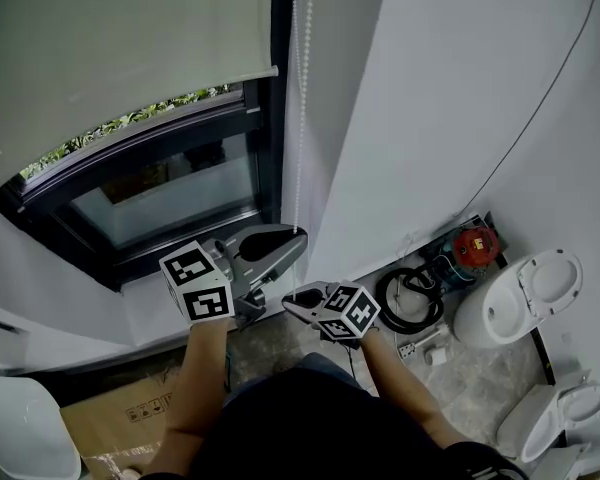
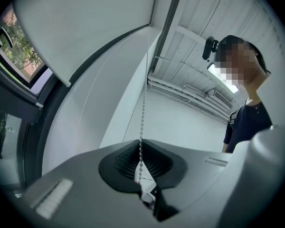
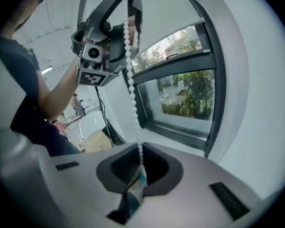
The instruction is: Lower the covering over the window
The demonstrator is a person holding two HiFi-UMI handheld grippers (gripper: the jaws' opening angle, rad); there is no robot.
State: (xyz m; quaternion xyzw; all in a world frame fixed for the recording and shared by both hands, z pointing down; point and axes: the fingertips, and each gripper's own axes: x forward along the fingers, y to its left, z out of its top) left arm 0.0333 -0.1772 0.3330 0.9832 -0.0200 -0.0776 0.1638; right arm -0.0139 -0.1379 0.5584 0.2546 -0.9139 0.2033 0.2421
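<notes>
While the roller blind [image 1: 110, 58] hangs partway down the window [image 1: 170, 193], leaving the lower pane bare, its white bead chain [image 1: 298, 118] drops along the frame's right side. Left tongs [image 1: 296, 238] are clamped on that chain, which runs taut between their dark pads. Right tongs [image 1: 290, 304], just below, are likewise pinched shut on the same chain.
</notes>
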